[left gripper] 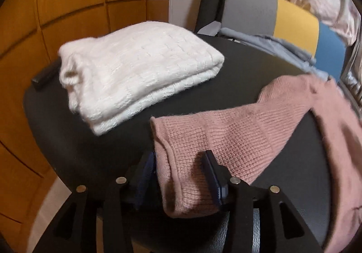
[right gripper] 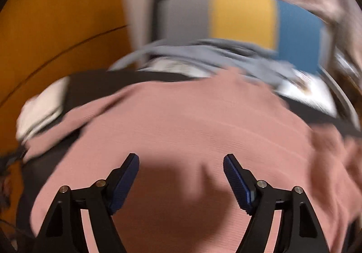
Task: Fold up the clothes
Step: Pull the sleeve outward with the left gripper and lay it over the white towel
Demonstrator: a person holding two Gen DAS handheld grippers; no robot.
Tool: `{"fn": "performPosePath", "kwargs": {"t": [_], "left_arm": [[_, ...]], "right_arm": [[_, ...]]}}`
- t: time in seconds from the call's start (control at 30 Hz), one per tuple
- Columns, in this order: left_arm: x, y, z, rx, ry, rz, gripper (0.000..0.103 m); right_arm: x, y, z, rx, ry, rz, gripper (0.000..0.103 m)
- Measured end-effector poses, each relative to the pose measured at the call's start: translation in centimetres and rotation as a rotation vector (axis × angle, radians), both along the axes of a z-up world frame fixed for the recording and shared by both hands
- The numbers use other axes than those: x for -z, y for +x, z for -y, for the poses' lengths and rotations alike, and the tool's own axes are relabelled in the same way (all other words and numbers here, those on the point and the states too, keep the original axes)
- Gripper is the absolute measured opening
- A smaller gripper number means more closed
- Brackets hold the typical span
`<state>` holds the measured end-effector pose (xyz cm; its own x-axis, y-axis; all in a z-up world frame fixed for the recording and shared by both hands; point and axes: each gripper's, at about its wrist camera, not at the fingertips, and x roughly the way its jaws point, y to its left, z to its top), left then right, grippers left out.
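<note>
Wood panelling backed a black table (left gripper: 90,146). At ten o'clock lay a folded white sweater (left gripper: 135,71), apparently done. The left tool (left gripper: 178,176) straddled the pink sweater's (left gripper: 237,130) cuff at six o'clock, jaws released, likely to lay the sleeve flat. From the right wrist, blurred, the right tool (right gripper: 181,182) hovered unclenched and empty over the pink body.

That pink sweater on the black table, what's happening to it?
A person with a gripper in each hand is folding clothes. The fuzzy pink knitted sweater lies spread on the round black table, not folded yet. The left gripper is open with the sweater's sleeve cuff between its fingers. The right gripper hangs open above the sweater's body, holding nothing. A white knitted sweater already sits folded on the table's far side.
</note>
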<state>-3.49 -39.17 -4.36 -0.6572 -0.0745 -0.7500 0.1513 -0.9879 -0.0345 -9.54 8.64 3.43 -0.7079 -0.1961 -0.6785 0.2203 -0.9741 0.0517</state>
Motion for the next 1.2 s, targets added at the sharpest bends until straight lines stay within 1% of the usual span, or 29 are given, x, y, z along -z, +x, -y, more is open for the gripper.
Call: {"fn": "performPosePath", "kwargs": {"t": [0.03,0.07,0.1,0.13,0.17,0.23,0.27,0.3,0.33,0.47,0.53,0.63,0.67,0.77,0.87,0.9,0.97,1.03,1.1,1.17,1.2], "left_arm": [[0.0,-0.1,-0.4,0.0,-0.018,0.0,0.041],[-0.2,-0.2,-0.4,0.003,-0.008,-0.003,0.029],[-0.3,-0.2,-0.4,0.005,0.002,-0.006,0.02],[-0.5,-0.3,-0.5,0.007,0.011,-0.009,0.011],[-0.9,-0.3,-0.5,0.002,0.016,-0.019,0.006],[-2.5,-0.5,-0.5,0.012,0.012,-0.07,0.005],[-3.8,-0.5,-0.5,0.016,-0.002,-0.108,0.004],[-5.0,-0.7,-0.3,0.019,-0.008,-0.138,0.004],[-6.1,-1.0,0.0,0.022,-0.011,-0.165,0.004],[-10.3,-4.2,1.5,0.013,-0.042,-0.238,0.004],[-11.9,-5.7,2.2,0.006,-0.051,-0.269,0.003],[-14.1,-8.4,3.6,-0.038,-0.078,-0.315,0.003],[-14.5,-9.4,4.4,-0.069,-0.087,-0.32,0.003],[-14.9,-11.5,6.7,-0.165,-0.065,-0.331,0.002],[-14.0,-12.7,8.5,-0.239,-0.051,-0.304,0.002],[-13.1,-13.5,9.0,-0.254,-0.065,-0.271,0.002],[-11.3,-15.1,8.9,-0.256,-0.123,-0.213,0.002],[-9.1,-16.5,8.3,-0.247,-0.196,-0.147,0.002],[-7.1,-17.9,7.9,-0.26,-0.264,-0.066,0.003],[-6.0,-18.4,8.0,-0.277,-0.272,-0.002,0.007],[-6.0,-18.4,8.1,-0.29,-0.271,0.007,0.008]], "right_arm": [[0.0,-0.4,2.1,-0.063,0.02,0.002,0.076],[0.3,-1.0,3.8,-0.095,0.024,0.012,0.076],[0.7,-1.6,5.4,-0.126,0.028,0.022,0.076],[1.4,-2.3,6.6,-0.13,0.031,0.039,0.076],[2.0,-3.1,7.7,-0.133,0.036,0.055,0.076],[3.9,-4.3,9.0,-0.096,0.067,0.099,0.076],[5.1,-4.9,9.2,-0.07,0.087,0.129,0.078],[5.9,-5.0,9.3,-0.06,0.089,0.13,0.08],[5.8,-4.8,9.3,-0.061,0.085,0.111,0.08],[6.0,-4.7,9.0,-0.06,0.078,0.111,0.081],[6.1,-4.7,9.1,-0.06,0.083,0.109,0.081],[6.2,-4.7,9.1,-0.06,0.08,0.108,0.081],[6.1,-4.8,9.1,-0.06,0.078,0.108,0.081],[6.1,-4.6,9.3,-0.06,0.074,0.108,0.081],[6.0,-4.2,9.1,-0.061,0.067,0.108,0.082],[6.0,-4.2,9.1,-0.062,0.067,0.108,0.082],[6.0,-4.0,9.0,-0.063,0.065,0.107,0.083],[6.1,-3.9,8.9,-0.065,0.065,0.107,0.084],[6.1,-3.8,8.8,-0.065,0.062,0.106,0.084],[6.2,-3.7,8.7,-0.066,0.058,0.105,0.084],[6.2,-3.6,8.7,-0.066,0.057,0.105,0.084]]}}
